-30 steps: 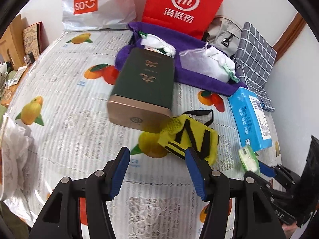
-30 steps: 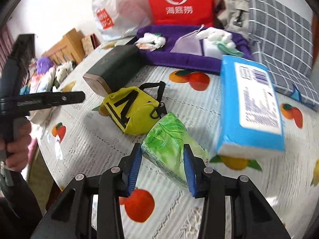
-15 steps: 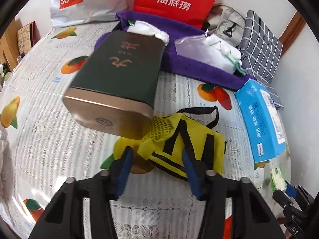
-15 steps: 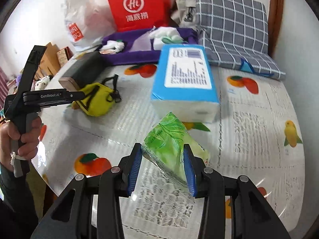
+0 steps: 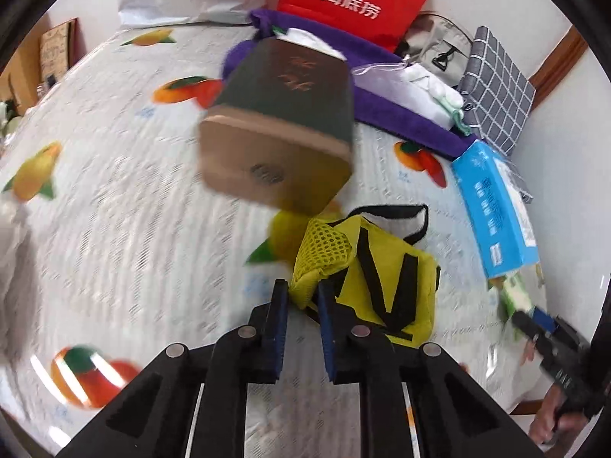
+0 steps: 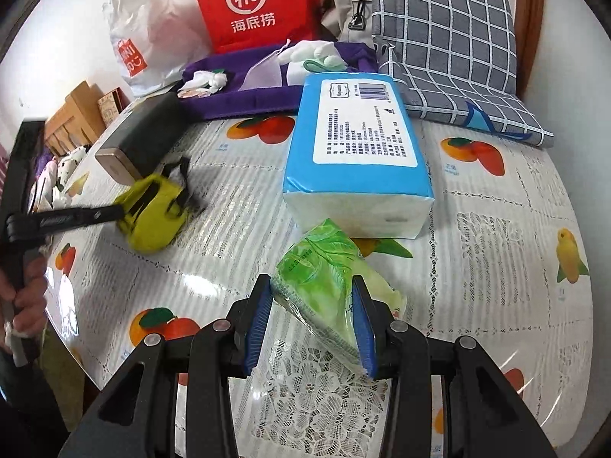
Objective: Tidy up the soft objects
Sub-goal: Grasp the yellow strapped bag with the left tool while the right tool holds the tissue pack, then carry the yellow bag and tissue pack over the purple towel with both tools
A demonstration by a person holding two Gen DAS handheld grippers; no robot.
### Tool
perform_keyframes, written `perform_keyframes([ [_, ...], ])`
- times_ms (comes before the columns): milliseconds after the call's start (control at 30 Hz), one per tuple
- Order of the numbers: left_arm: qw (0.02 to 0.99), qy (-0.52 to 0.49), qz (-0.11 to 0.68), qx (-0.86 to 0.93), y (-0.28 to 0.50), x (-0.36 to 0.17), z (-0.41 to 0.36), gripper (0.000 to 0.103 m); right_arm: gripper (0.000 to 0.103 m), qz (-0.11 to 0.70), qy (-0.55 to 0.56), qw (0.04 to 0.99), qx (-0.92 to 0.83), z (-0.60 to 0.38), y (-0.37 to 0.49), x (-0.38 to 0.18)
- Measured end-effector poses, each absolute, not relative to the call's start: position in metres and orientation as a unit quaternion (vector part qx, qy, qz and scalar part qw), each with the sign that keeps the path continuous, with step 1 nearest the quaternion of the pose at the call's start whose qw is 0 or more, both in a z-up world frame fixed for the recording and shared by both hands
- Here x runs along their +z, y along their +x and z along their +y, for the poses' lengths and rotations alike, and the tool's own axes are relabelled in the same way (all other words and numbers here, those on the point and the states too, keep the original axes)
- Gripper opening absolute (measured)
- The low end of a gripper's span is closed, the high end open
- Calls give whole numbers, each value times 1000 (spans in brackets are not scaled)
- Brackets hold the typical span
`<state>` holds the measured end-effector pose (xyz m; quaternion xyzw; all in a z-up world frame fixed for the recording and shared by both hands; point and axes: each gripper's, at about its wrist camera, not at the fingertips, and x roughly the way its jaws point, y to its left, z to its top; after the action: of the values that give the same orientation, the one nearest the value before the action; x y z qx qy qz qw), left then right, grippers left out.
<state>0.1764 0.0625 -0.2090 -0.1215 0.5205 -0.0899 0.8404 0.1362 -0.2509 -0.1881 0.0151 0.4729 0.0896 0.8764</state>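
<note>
My left gripper is shut on the mesh corner of a yellow pouch with black straps, which lies on the fruit-print tablecloth. The pouch also shows in the right wrist view, with the left gripper at its near side. My right gripper is shut on a green tissue pack and holds it just in front of a large blue tissue pack. The green pack and the blue pack also show in the left wrist view.
A dark green box with a gold end lies behind the pouch. A purple cloth holds white soft items at the back. A red bag, a white bag and a grey checked cushion stand along the wall.
My left gripper moved forward and closed on the yellow pouch's mesh corner. My right gripper swung right with the green tissue pack and now holds it in front of the blue pack.
</note>
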Motion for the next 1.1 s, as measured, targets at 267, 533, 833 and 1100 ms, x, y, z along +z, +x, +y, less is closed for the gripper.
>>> perform_keyframes([
  [267, 854, -93, 503, -95, 168, -198, 66, 43, 41, 467, 16, 880, 81, -249, 135, -189],
  [533, 867, -41, 492, -68, 182, -212, 38, 32, 40, 455, 29, 886, 87, -253, 119, -178],
  [833, 875, -59, 471, -95, 161, -183, 44, 24, 40, 435, 47, 894, 94, -260, 114, -158],
  [1100, 889, -81, 437, -108, 157, -138, 53, 24, 40, 415, 53, 901, 113, -255, 121, -130],
])
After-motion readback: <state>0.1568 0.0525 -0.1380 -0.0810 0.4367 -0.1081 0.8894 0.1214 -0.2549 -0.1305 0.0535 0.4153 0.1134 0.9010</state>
